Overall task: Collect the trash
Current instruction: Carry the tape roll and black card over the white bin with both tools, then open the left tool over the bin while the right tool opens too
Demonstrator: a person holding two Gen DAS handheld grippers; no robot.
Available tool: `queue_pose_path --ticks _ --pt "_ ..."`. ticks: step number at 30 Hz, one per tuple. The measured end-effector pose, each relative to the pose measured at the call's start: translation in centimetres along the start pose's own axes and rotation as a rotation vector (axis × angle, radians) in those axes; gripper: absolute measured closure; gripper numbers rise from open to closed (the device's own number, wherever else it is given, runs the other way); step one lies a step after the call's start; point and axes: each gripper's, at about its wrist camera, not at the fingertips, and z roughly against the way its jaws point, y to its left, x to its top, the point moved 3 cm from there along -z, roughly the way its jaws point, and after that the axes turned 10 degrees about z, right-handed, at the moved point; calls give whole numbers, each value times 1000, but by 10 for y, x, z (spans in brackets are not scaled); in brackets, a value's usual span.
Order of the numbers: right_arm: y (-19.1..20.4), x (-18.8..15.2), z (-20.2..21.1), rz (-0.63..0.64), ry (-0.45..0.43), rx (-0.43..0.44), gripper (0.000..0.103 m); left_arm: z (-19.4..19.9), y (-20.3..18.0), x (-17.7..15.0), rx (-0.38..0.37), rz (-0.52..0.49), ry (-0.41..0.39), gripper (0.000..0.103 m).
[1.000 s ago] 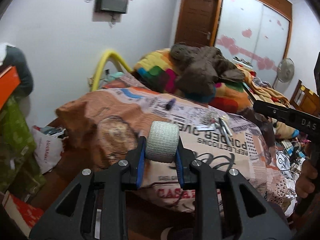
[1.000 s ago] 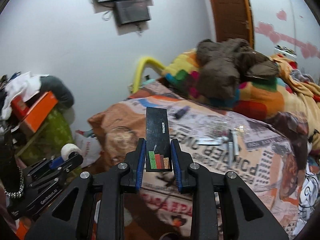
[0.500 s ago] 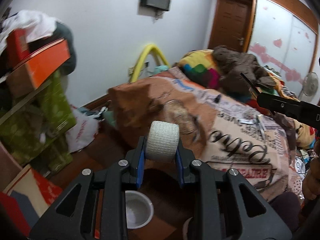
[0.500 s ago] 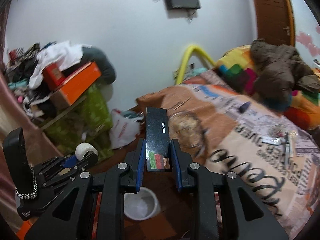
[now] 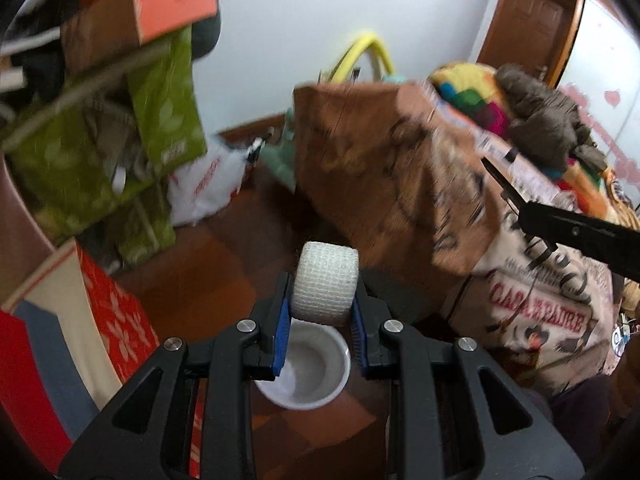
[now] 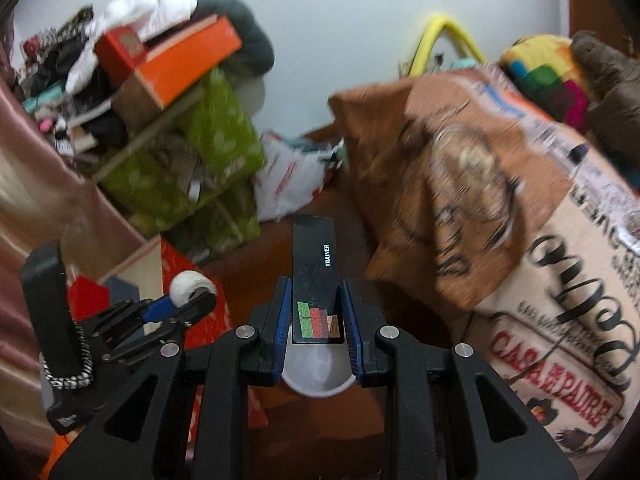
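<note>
Rough woven gauze roll (image 5: 325, 282), glossy black card box (image 6: 314, 276), smooth white plastic bin (image 5: 316, 376), polished wood floor (image 5: 208, 280).
</note>
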Motion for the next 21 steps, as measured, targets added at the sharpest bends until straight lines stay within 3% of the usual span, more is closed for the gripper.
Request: queue_pose_path --ticks 11,21 --pt "19 -37 -91 15 223 67 80 -91 40 -63 54 74 274 77" --pt "1 -65 -154 -17 386 72 80 -181 66 -102 35 194 516 77"
